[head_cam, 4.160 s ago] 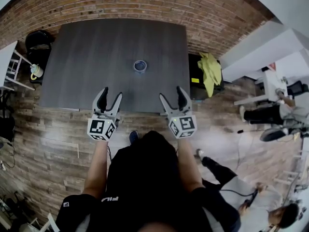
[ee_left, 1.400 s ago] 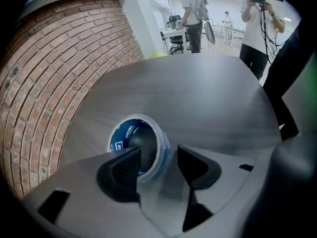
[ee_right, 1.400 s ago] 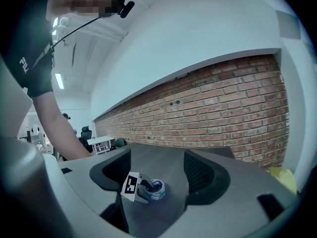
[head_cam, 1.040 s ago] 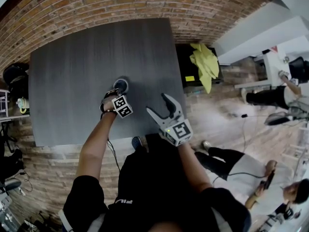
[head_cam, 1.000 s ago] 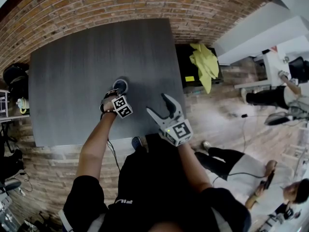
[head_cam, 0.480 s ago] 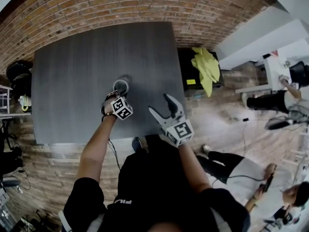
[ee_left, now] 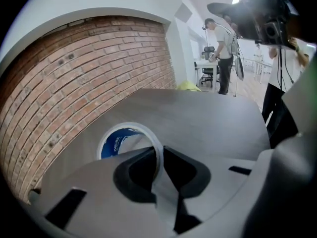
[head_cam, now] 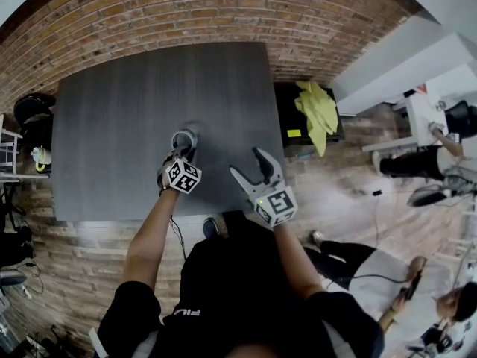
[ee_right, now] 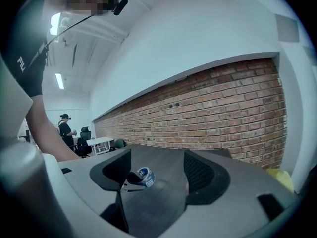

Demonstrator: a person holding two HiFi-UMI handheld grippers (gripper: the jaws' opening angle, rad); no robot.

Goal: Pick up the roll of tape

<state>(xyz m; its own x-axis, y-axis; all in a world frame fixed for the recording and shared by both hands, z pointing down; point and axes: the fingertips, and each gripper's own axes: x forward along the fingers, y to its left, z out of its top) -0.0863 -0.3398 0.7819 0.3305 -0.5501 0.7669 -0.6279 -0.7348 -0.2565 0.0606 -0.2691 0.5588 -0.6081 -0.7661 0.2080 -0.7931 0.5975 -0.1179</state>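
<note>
The white roll of tape with a blue core hangs tilted just above the dark grey table. The left gripper pinches its thin wall, and the right gripper waits spread and empty. So narrow a bite could let the roll swing or slip. A second ago it lay flat.

"FIL" on black shirt, print inside roll of tape unreadable
</note>
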